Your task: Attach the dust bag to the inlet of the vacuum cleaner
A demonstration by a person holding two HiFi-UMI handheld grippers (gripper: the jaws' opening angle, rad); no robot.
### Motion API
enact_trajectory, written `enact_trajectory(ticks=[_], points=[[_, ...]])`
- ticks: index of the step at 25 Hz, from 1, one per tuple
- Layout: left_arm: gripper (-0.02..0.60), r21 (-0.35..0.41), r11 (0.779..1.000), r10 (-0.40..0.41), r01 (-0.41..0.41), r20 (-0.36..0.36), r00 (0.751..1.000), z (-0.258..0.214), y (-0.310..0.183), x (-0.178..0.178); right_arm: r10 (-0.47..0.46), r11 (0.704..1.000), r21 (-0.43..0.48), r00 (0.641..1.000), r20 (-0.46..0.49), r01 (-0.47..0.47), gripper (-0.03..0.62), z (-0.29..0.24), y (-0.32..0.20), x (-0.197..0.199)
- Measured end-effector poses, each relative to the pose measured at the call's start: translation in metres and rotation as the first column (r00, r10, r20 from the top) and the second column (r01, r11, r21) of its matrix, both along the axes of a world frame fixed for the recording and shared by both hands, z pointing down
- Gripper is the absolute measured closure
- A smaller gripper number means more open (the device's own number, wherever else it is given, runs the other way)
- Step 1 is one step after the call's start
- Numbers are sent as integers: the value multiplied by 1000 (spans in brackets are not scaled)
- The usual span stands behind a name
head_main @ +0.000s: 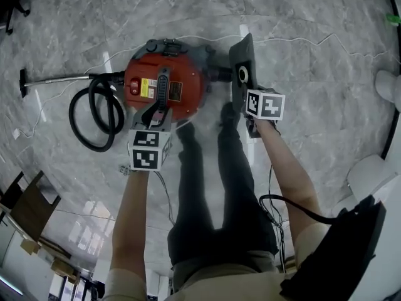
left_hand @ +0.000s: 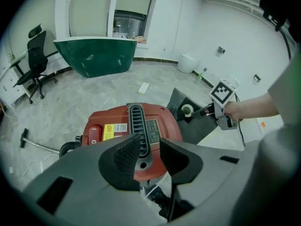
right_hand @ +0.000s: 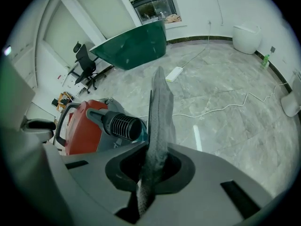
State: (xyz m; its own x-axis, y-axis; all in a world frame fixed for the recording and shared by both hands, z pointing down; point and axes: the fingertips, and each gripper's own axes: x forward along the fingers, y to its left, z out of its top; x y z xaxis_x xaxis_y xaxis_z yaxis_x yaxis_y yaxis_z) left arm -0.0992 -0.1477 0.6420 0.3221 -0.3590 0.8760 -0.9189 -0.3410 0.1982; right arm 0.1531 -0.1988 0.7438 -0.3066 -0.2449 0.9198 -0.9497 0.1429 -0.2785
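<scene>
Dust bag (head_main: pixel 241 74): grey, off the floor (head_main: pixel 313 55), clamped by one edge in the clenched jaws of the right gripper (right_hand: pixel 153 166). It stands edge-up, with its round collar toward the vacuum (head_main: pixel 164 86). The bag is just beside the black ribbed inlet (right_hand: pixel 120 125) on the vacuum's right side; cannot tell if they touch.

Left gripper (left_hand: pixel 149 149): jaws apart, released. The black handle (left_hand: pixel 137 126) on the red body shows between them, pads not pressing.

Hose (head_main: pixel 94 115): coiled on the floor at the vacuum's left.
</scene>
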Motion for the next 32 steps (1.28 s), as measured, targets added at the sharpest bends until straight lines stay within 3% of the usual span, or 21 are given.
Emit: enact_trajectory(ticks=[5, 9, 11, 13, 22, 32], points=[[465, 4, 1000, 8, -8, -17, 1000, 5, 1, -4, -71, 997, 8, 997, -20, 71, 557, 2, 1, -28], [440, 8, 1000, 28, -28, -57, 998, 4, 3, 2, -75, 997, 14, 996, -39, 75, 556, 2, 2, -37], [372, 37, 999, 42, -41, -45, 998, -1, 1, 3, -78, 997, 13, 996, -42, 78, 556, 1, 3, -42], [353, 50, 998, 51, -49, -28, 998, -2, -1, 2, -78, 997, 13, 996, -36, 79, 556, 1, 3, -47], [279, -11, 998, 65, -66, -78, 995, 12, 2, 9, -150, 988, 33, 988, -34, 151, 556, 1, 7, -51], [252, -27, 997, 72, -75, -89, 993, 12, 3, 13, -226, 972, 70, 974, -4, 226, 551, -2, 8, -59]])
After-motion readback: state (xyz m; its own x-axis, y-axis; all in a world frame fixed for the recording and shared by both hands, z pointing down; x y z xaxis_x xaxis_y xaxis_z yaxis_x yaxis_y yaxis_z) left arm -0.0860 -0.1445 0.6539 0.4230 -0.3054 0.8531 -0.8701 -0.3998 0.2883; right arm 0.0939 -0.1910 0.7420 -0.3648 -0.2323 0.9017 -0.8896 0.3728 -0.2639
